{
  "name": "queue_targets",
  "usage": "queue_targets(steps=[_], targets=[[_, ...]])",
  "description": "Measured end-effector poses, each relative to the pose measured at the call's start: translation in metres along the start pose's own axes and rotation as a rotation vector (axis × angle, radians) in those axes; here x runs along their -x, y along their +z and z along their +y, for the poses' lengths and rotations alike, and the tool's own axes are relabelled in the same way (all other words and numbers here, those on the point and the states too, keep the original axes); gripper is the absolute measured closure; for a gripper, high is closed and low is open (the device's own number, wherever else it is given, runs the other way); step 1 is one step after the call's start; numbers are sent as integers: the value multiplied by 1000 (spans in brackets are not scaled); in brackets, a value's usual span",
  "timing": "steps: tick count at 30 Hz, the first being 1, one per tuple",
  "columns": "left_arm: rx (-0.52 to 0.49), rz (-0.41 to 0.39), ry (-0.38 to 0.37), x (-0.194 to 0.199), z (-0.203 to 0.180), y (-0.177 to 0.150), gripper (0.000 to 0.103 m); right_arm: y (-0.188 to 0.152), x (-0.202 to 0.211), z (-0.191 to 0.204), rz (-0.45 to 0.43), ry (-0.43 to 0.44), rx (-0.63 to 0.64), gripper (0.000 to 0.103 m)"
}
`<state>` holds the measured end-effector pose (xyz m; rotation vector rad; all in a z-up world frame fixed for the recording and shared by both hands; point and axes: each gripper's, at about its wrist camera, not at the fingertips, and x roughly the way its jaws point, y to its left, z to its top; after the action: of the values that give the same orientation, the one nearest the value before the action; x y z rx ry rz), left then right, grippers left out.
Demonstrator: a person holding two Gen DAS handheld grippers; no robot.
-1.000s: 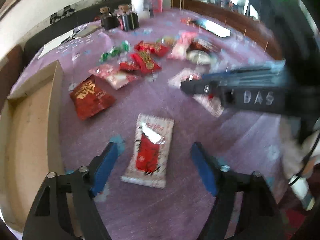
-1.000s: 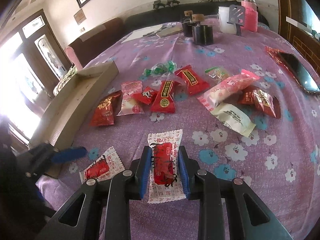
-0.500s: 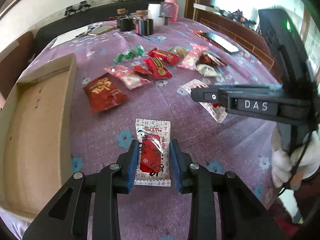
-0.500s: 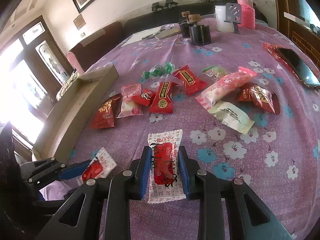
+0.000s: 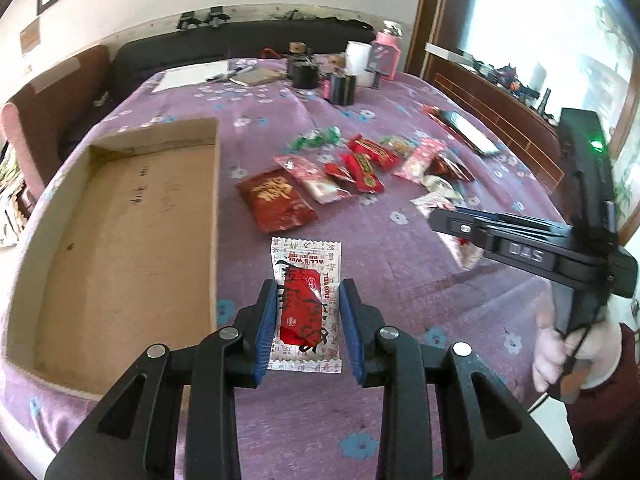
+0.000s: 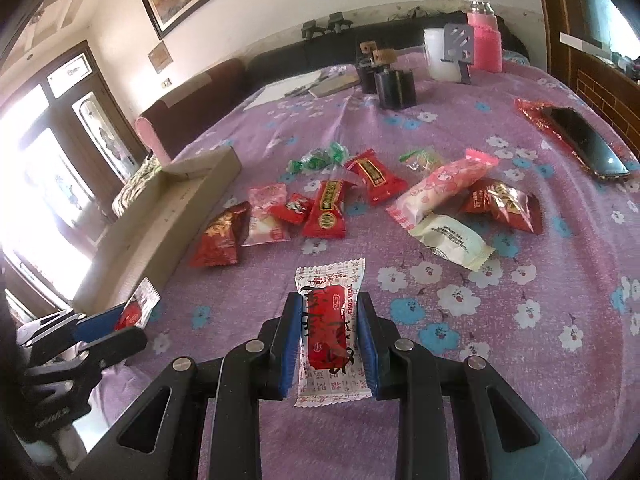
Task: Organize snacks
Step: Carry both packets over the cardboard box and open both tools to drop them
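between each gripper's [image 5: 307, 324] blue pads [image 6: 291, 336] sits a sachet [image 6: 330, 330] (red-centred).

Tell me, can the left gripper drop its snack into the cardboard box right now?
Probably yes. The left gripper is shut on a white-and-red snack packet, and the open cardboard box lies just to its left on the purple cloth. Nothing stands between them; the right gripper is off on the other side.

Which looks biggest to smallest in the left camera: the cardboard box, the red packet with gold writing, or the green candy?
1. cardboard box, by far
2. red packet with gold writing
3. green candy; it lies farther from the camera, which shrinks it a little.
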<state>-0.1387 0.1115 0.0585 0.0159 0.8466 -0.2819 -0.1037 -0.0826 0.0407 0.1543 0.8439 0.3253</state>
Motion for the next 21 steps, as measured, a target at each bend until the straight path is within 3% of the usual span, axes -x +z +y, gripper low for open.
queue_targets(steps=[9, 21], targets=[[55, -37, 72, 21, 34, 10, 75, 29, 24, 50, -59, 50, 83, 76], [57, -41, 250, 21, 101, 40, 74, 80, -12, 140, -23, 151, 185, 76]])
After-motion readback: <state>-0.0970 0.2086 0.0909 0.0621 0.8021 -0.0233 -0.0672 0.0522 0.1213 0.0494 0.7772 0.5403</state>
